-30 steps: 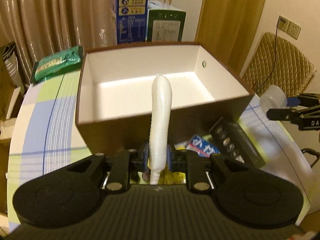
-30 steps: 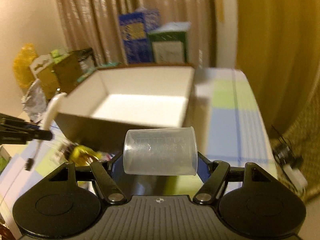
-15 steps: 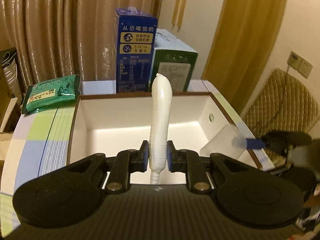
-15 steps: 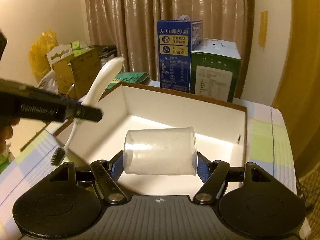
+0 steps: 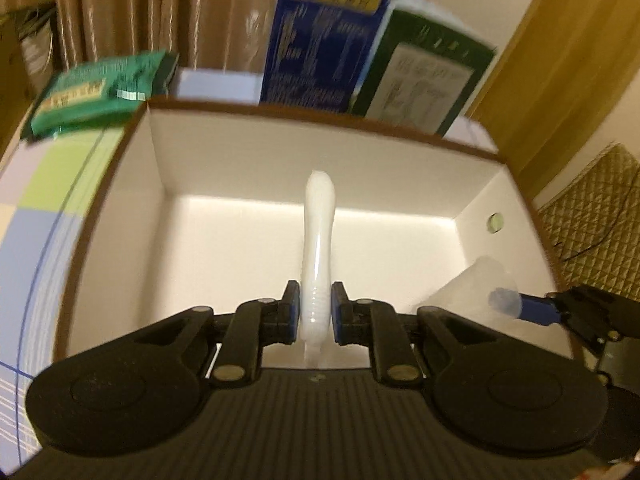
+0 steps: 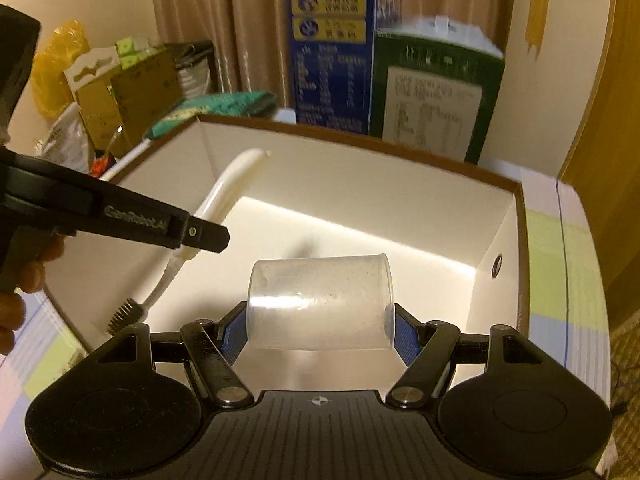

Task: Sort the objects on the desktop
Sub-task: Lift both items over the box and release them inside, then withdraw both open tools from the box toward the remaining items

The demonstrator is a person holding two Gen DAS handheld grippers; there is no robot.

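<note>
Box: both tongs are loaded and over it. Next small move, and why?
Probably lower both a little, then open. The left tongs grip the toothbrush and the right tongs grip the clear cup, both above the white floor of the box, which looks empty.

A: From where is each view taken?
B: From just behind each gripper, angled down, close over the box (image 5: 400, 132).
A: What is shared?
B: The box (image 6: 400, 152) interior and cartons (image 6: 332, 40) behind.

Glossy plastic toothbrush (image 5: 318, 240), frosted plastic cup (image 6: 320, 304), matt cardboard box (image 5: 320, 168)
</note>
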